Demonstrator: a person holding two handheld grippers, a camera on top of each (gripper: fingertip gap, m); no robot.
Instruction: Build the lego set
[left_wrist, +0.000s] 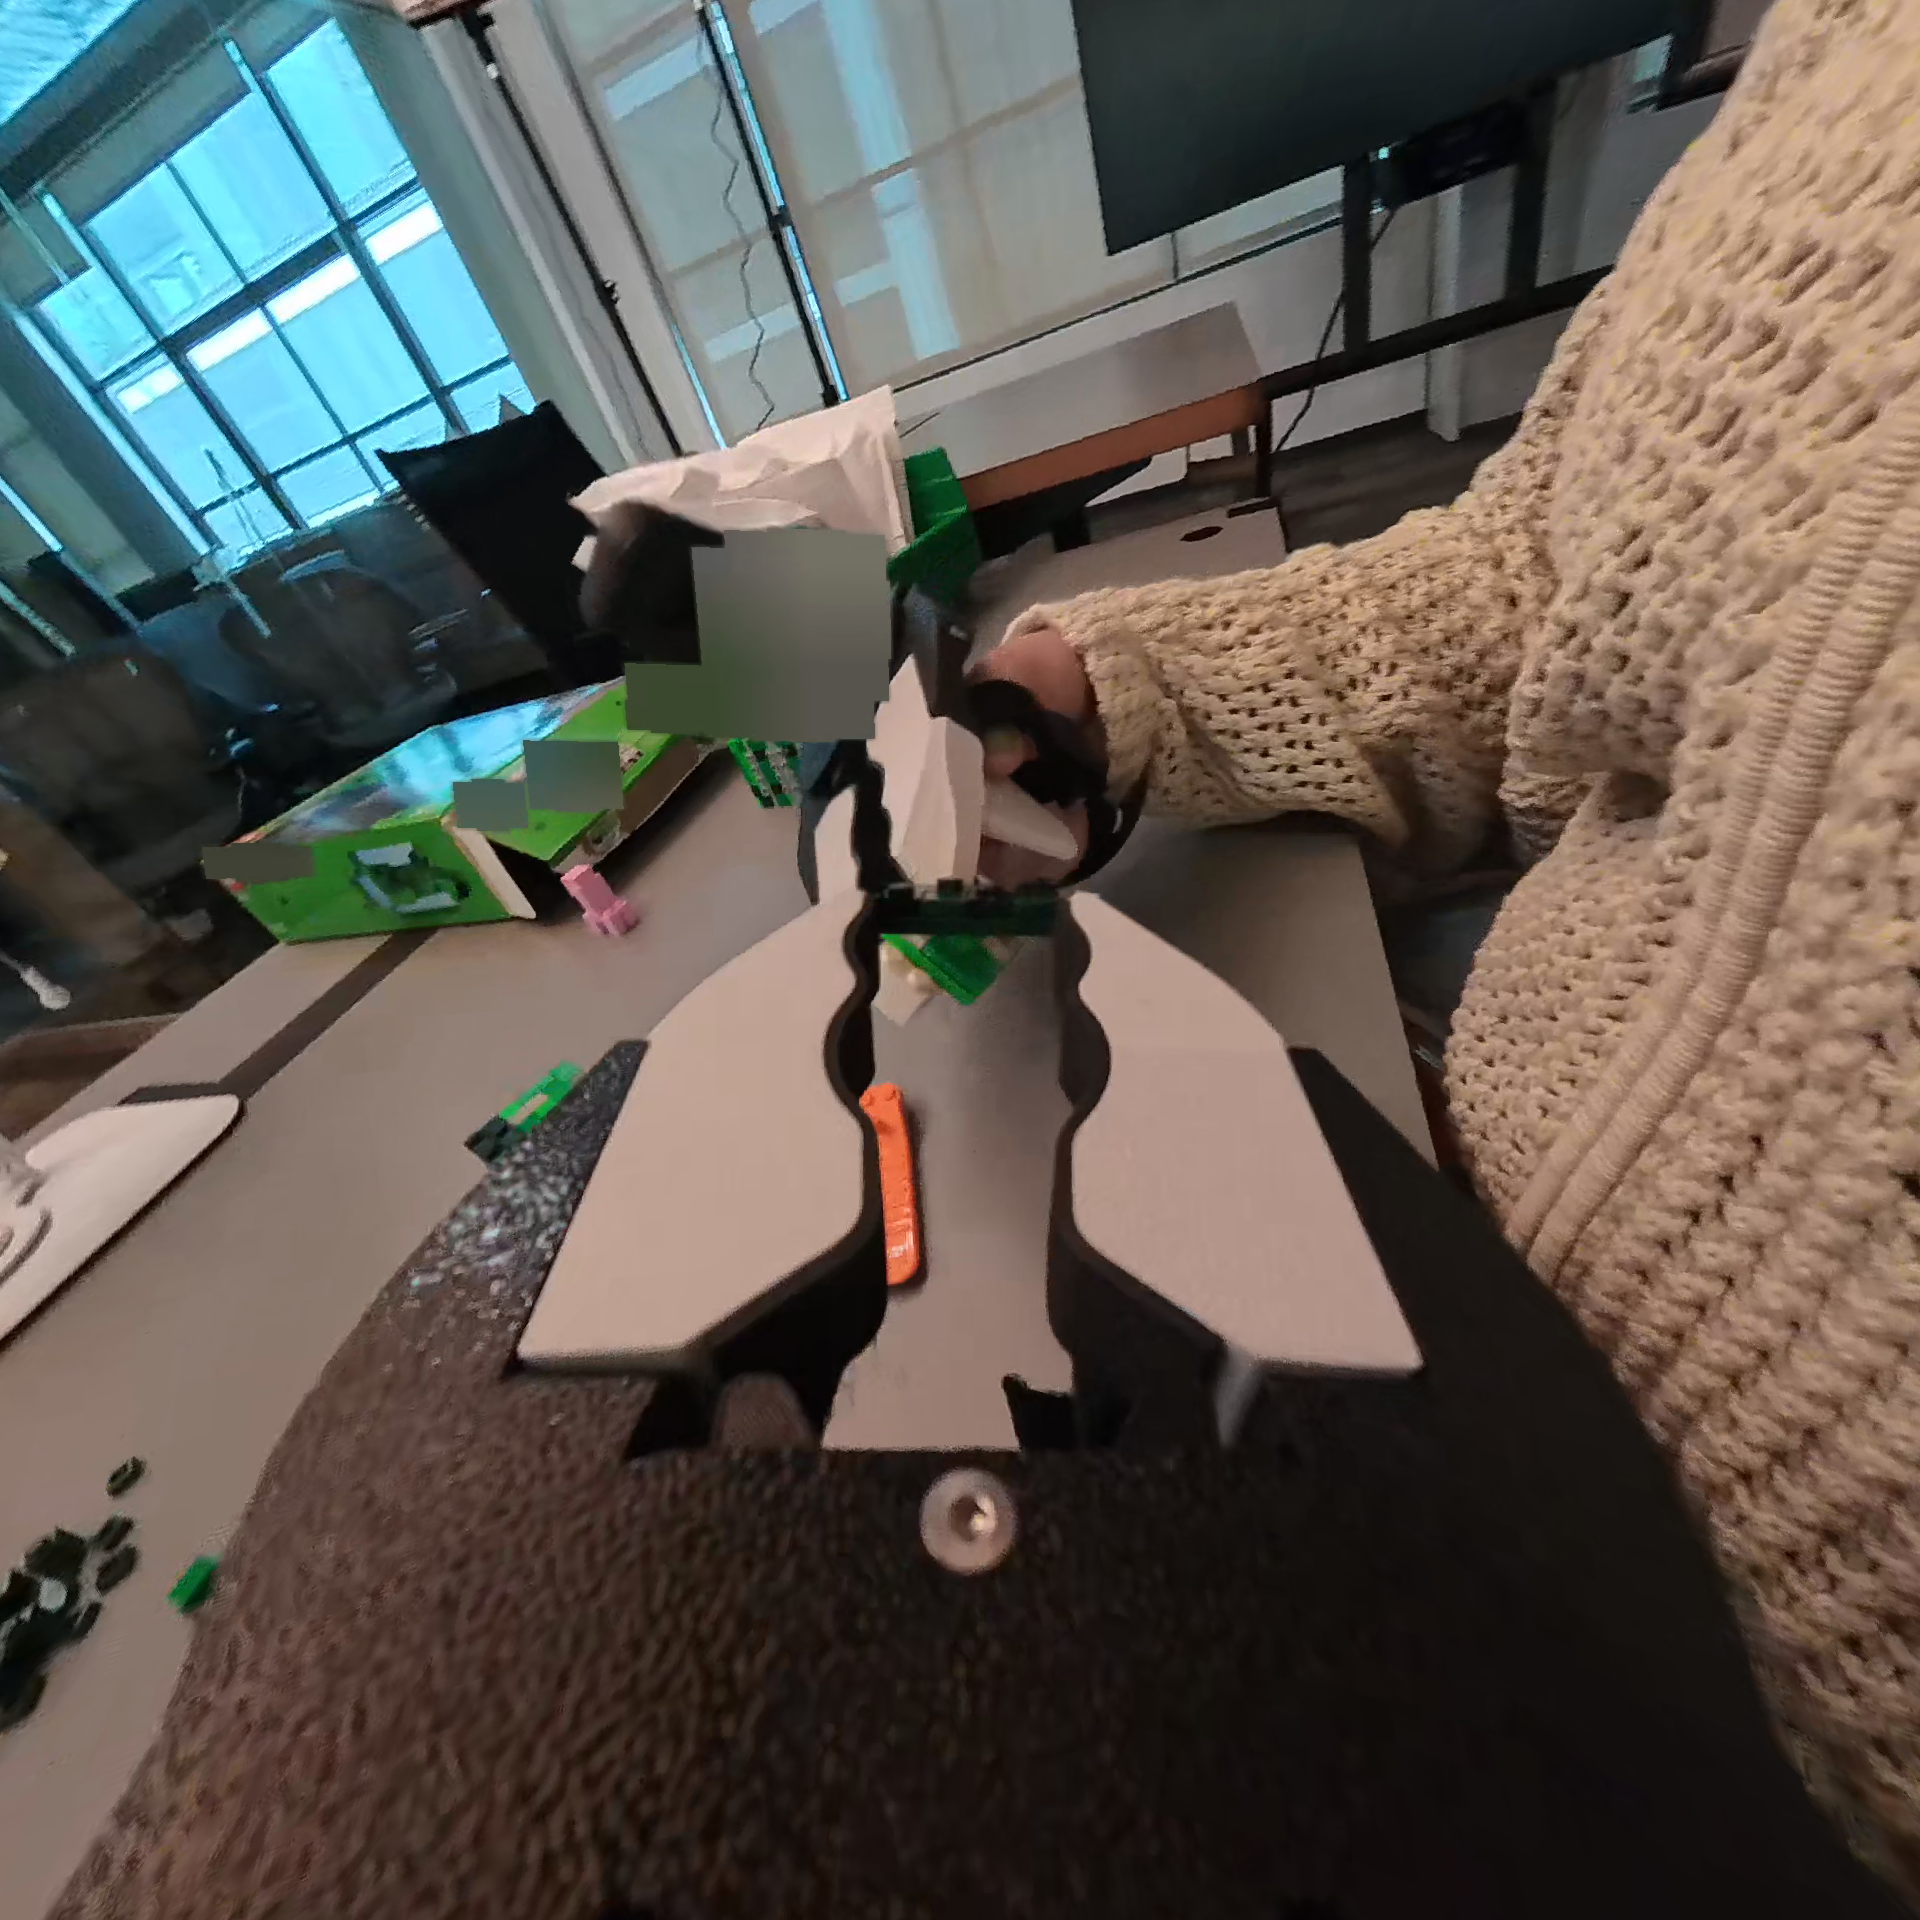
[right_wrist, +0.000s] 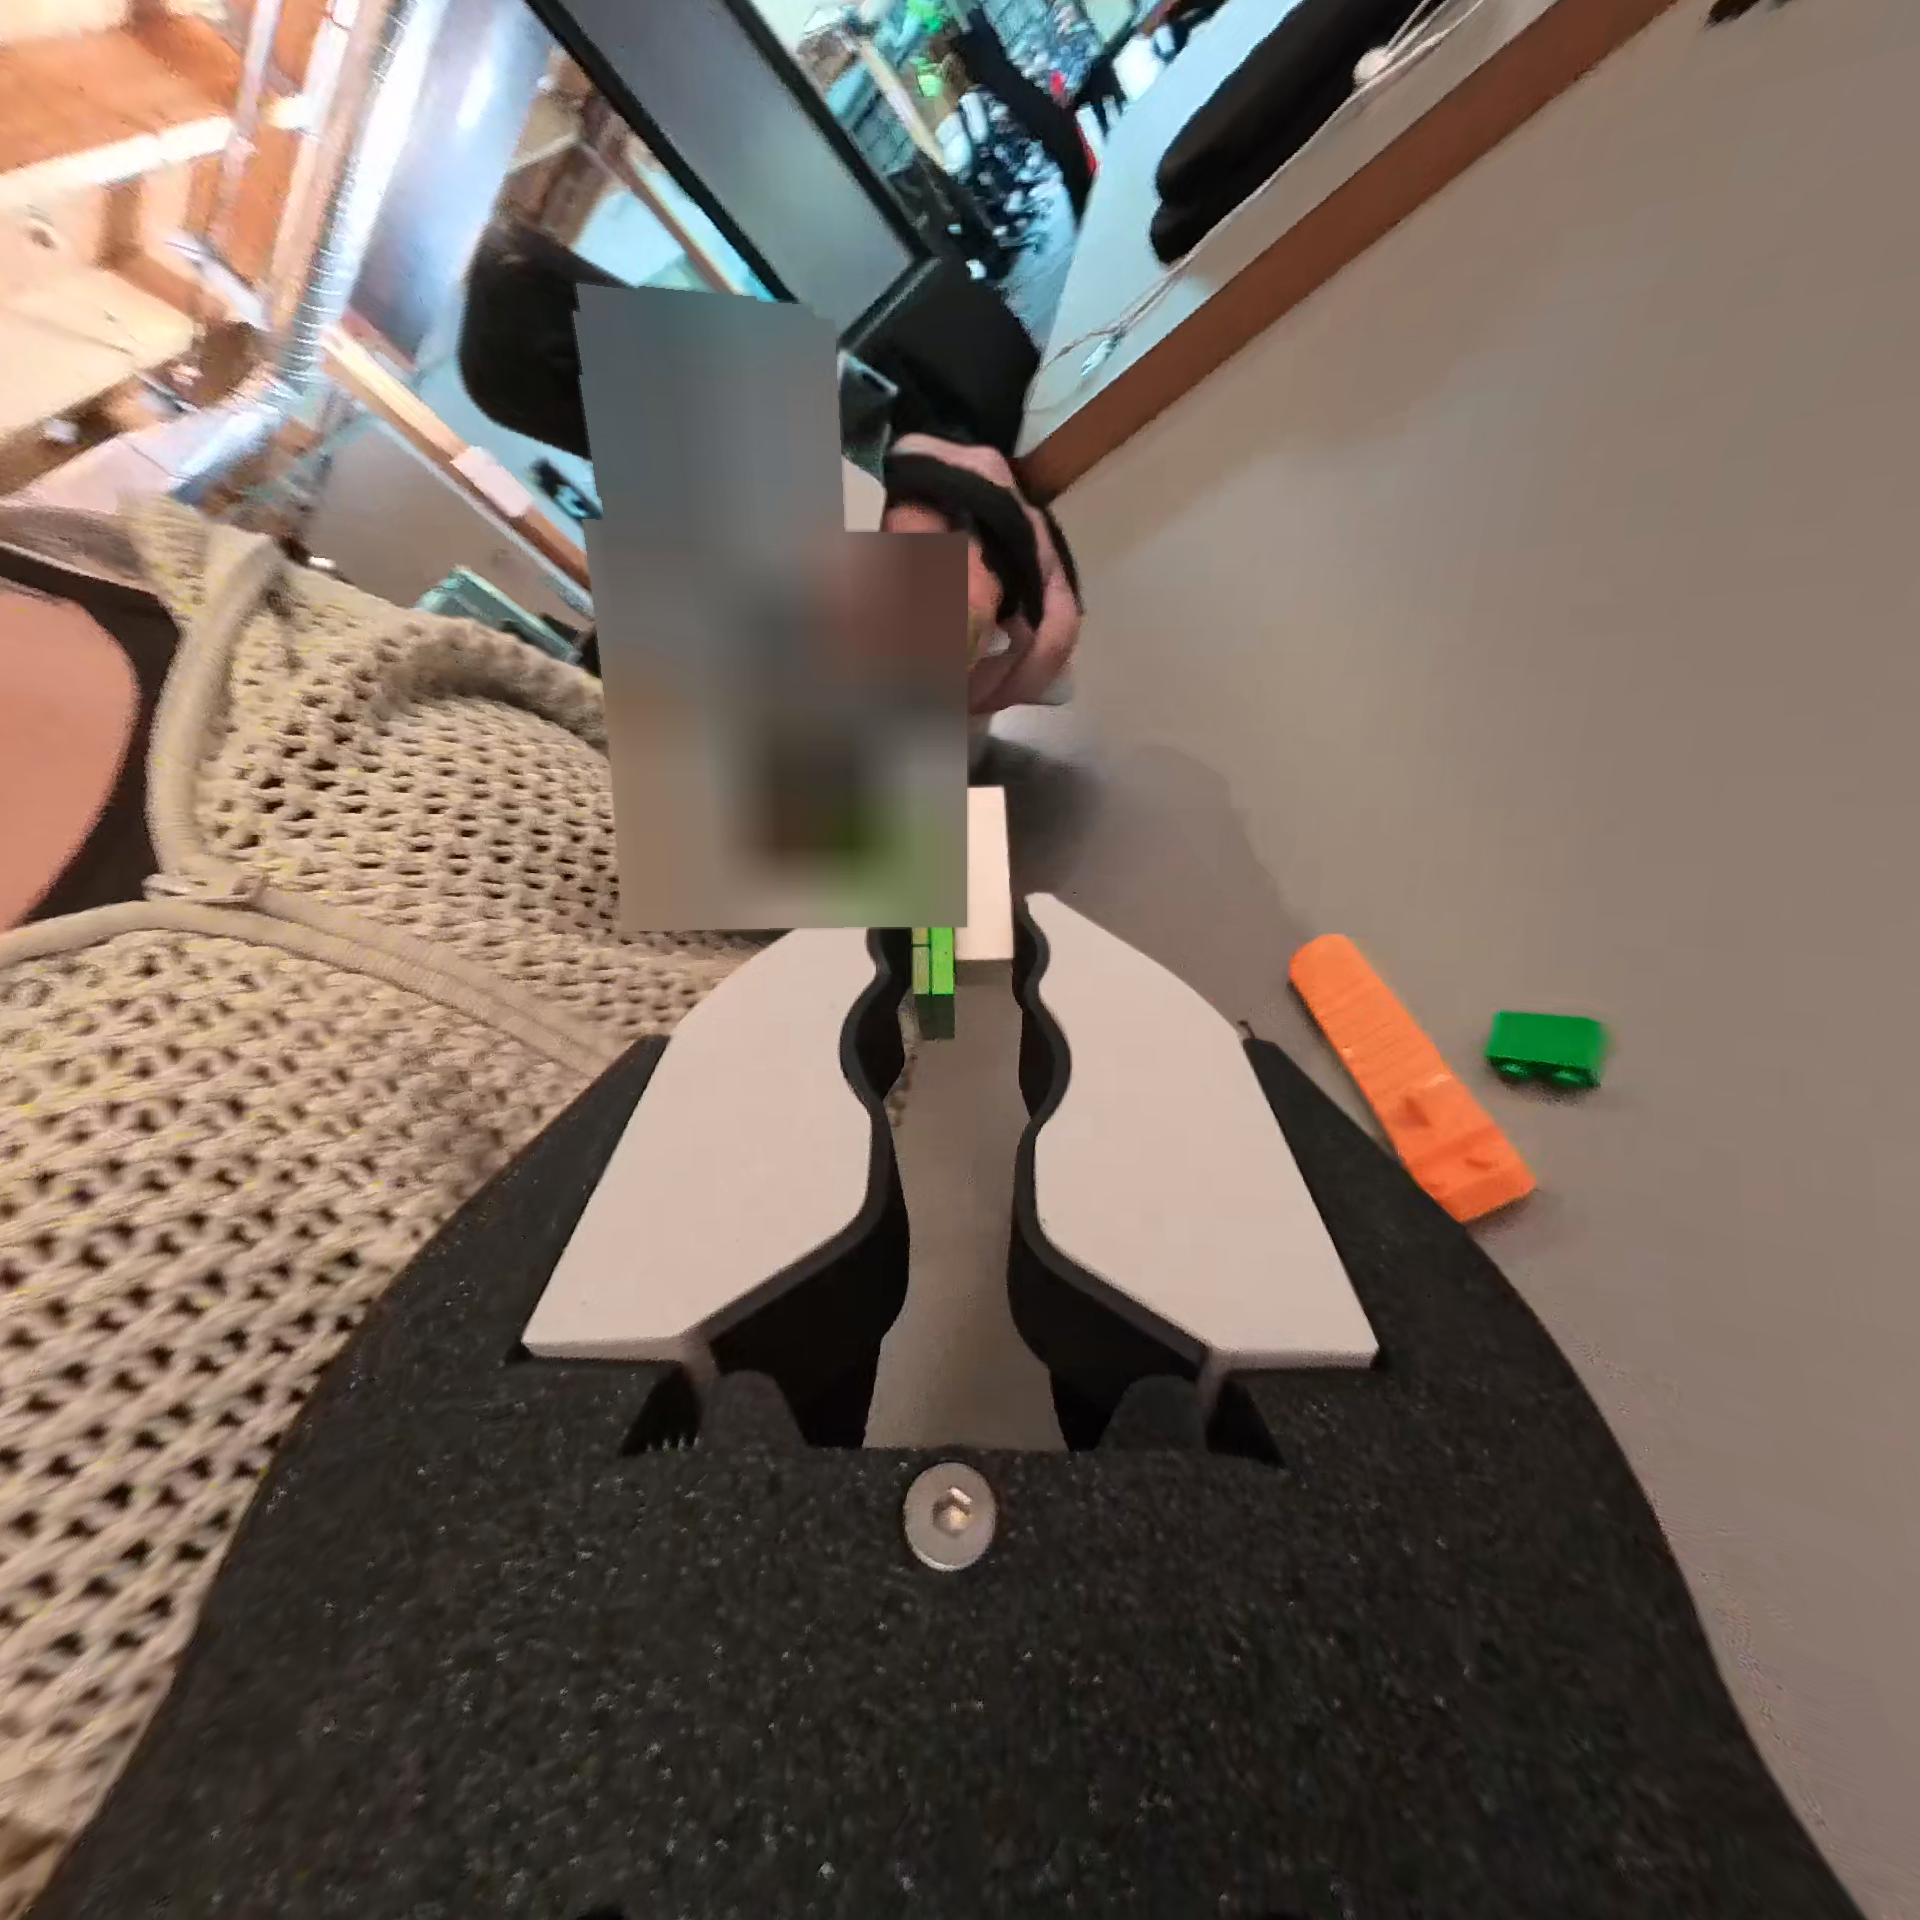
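The left hand-held gripper (left_wrist: 966, 920) has its two fingers partly closed on a dark green Lego plate (left_wrist: 971, 902). The plate lies flat across the tips, and its long side runs from one finger to the other. More green and white bricks (left_wrist: 940, 971) hang just under it, so this looks like the build itself, held up above the counter (left_wrist: 312, 1247).

The other hand-held gripper comes at the plate from the far side, tips pointing down toward it. It is very near, maybe touching. I think the next move is to push a piece onto the plate, so the right one has to meet the plate from above while the left one holds it level.

In the right wrist view, the right hand-held gripper (right_wrist: 951, 935) is partly open. A thin green brick stack (right_wrist: 935, 987) stands on end between its tips, against one finger, with a white piece (right_wrist: 984, 883) beside it. I cannot tell if it is really gripping them — a blurred patch covers what is past the tips.

Only the left view shows the plate lying flat, the green box (left_wrist: 395, 862) and the pink pig figure (left_wrist: 603, 902). Only the right view shows a loose green brick (right_wrist: 1548, 1049) beside the orange brick separator (right_wrist: 1403, 1081).
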